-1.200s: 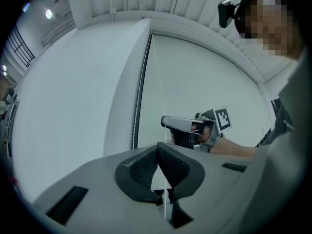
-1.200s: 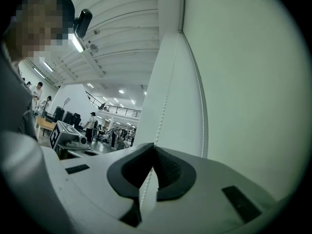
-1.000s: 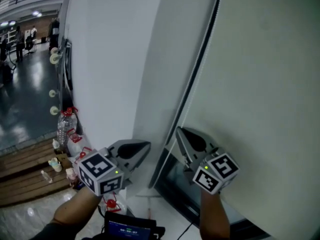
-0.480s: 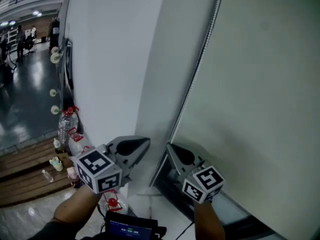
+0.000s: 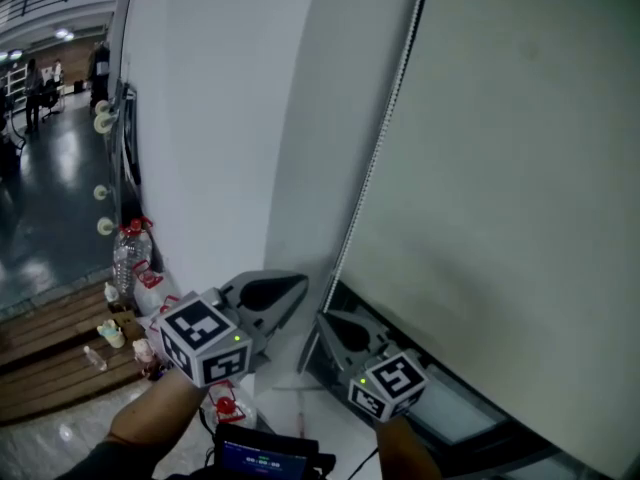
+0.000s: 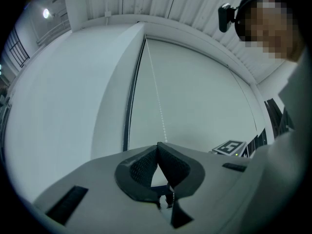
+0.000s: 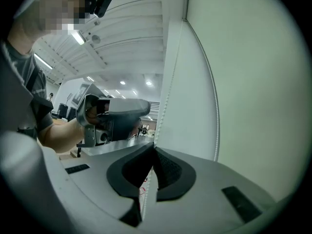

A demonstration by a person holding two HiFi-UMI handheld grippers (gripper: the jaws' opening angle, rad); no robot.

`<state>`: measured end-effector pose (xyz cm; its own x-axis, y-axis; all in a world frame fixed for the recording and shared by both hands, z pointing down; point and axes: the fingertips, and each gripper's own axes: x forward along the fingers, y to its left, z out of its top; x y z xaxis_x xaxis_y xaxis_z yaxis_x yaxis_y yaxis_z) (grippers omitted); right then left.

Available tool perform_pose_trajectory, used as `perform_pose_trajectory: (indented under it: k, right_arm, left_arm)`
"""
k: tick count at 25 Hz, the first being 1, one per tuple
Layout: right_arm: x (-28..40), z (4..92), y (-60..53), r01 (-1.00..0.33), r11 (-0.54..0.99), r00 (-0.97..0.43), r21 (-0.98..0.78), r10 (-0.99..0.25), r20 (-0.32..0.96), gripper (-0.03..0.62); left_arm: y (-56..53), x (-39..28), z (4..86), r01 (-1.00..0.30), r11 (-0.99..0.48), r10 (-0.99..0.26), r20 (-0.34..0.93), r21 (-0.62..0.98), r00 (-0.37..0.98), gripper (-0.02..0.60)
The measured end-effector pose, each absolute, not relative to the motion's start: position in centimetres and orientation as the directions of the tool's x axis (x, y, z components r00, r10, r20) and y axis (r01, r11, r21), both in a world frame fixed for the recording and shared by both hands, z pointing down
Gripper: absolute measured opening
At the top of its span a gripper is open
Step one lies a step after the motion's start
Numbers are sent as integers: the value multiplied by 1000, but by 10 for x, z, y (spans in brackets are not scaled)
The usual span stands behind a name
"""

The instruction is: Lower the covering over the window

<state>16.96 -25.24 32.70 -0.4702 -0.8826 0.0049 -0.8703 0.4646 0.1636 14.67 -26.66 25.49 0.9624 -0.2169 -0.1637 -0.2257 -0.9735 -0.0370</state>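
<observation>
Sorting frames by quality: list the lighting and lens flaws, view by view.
Head view: dim and bluish; ceiling lights glare off the glossy floor at left. Left gripper view: fisheye with black corners, so the dark frame strip bows. Right gripper view: same black surround; the ceiling lamp blows out white and the bead chain curves.

White wall (image 5: pixel 210 118), glossy dark floor (image 5: pixel 50 218) (lamps mirrored), wooden boards (image 5: pixel 50 353).
</observation>
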Motion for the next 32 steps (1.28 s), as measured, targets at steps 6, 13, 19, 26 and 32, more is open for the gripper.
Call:
perform_pose_trajectory:
  k: [6,13,19,26,32]
  right_arm:
    - [170,347,-245,-881,459,-461,115,-887,13,-6]
    - [153,375,-240,-860,491,-493,137,-870,21,-5]
    - [142,393,-236,-860,501,-499,94,-865,51,-5]
    - [132,406,-227,-854,510,-508,101,-860,52,-5]
    - [134,408,-220,-857,504,-501,107,-864,50,-5]
  left_arm:
    - [-257,151,257,-210,-977,-201,-155,-44,967,-2]
    - [-251,152,259,-186,-980,-174,-142,-73,974,27]
    - [-249,160,257,-152,-985,-141,-124,-84,982,106]
    - [-249,165,249,-110,-993,-103,-144,-38,984,106]
    - [-245,169,231,-67,-997,-60,-182,-29,981,104]
